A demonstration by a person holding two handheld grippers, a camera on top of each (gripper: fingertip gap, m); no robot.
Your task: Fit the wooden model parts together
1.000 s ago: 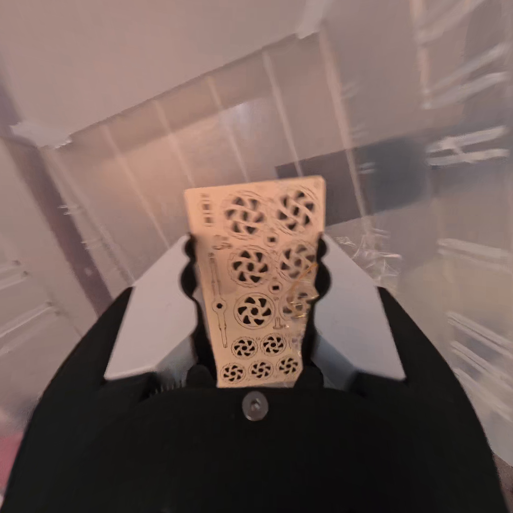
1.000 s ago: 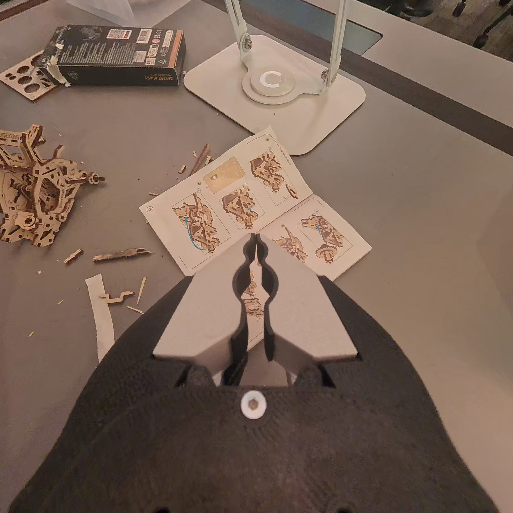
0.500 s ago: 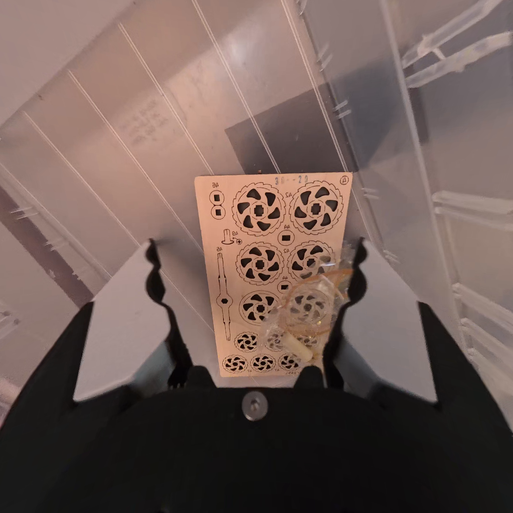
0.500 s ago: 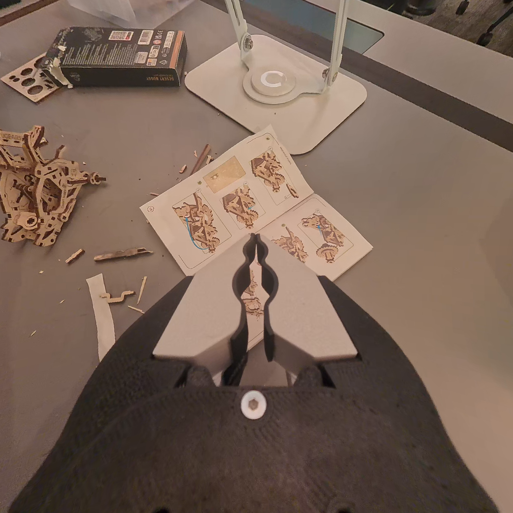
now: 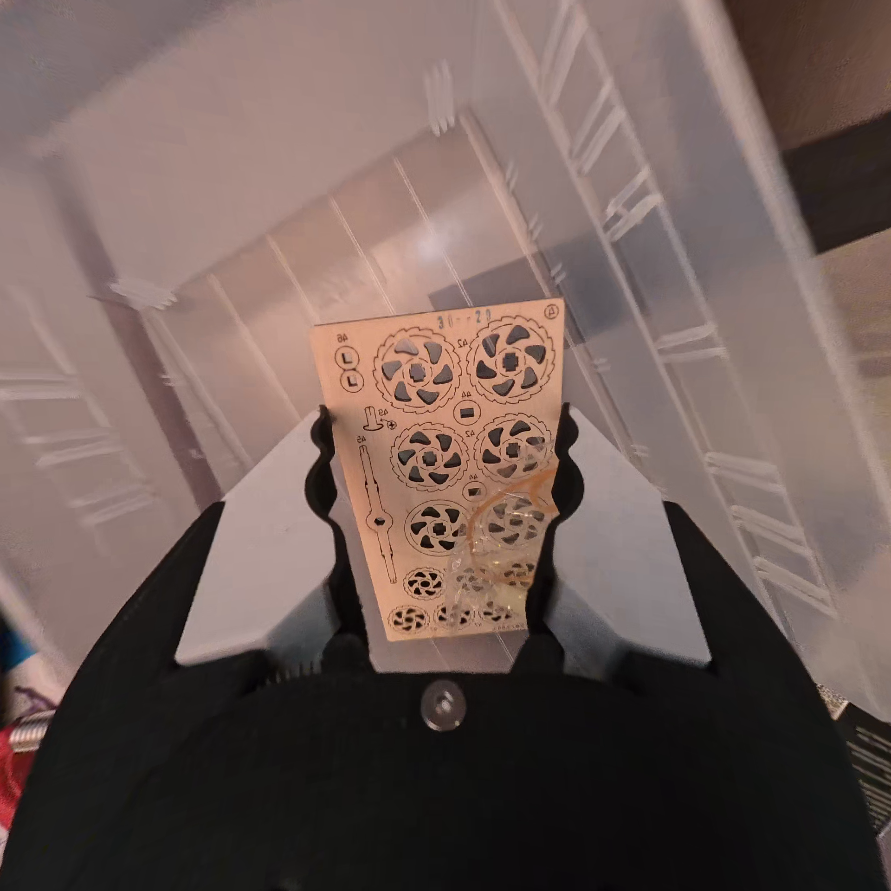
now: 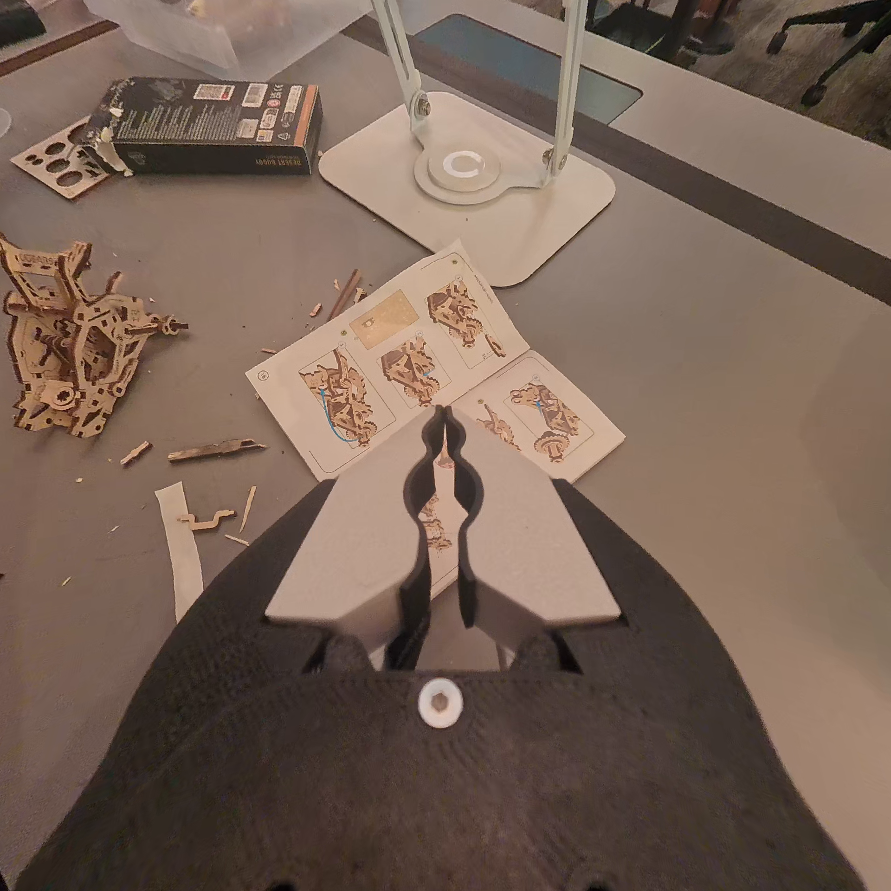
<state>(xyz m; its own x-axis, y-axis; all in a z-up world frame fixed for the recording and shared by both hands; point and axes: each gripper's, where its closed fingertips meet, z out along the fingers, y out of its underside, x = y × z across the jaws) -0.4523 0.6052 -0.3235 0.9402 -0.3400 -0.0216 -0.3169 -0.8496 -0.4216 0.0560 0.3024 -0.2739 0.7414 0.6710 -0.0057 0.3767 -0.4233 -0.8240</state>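
Observation:
My left gripper (image 5: 442, 410) is shut on a thin wooden parts sheet (image 5: 429, 463) laser-cut with gear wheels, gripping it by its two long edges. A small clear bag (image 5: 506, 554) with a rubber band lies against the sheet's lower right. The sheet is held inside a clear plastic bin (image 5: 675, 289). My right gripper (image 6: 443, 410) is shut and empty, hovering over an open instruction booklet (image 6: 385, 366) on the grey table. A partly built wooden model (image 6: 72, 347) stands at the left of the right wrist view.
A black kit box (image 6: 207, 128) and a punched-out scrap sheet (image 6: 53, 164) lie at the back left. A white stand base (image 6: 482, 217) sits behind the booklet. Wood splinters, a dark stick (image 6: 217, 451) and a white paper strip (image 6: 178, 545) lie left of my right gripper. One gripper's finger ends stand about 60 centimetres off the other's. From my right tips it is roughly 20 centimetres to the partly built wooden model (image 6: 72, 347); from my left, 45 centimetres.
My left gripper opened half a second ago with the sheet lying flat in the bin, and has now closed on it again and lifted it. My right gripper has barely moved.

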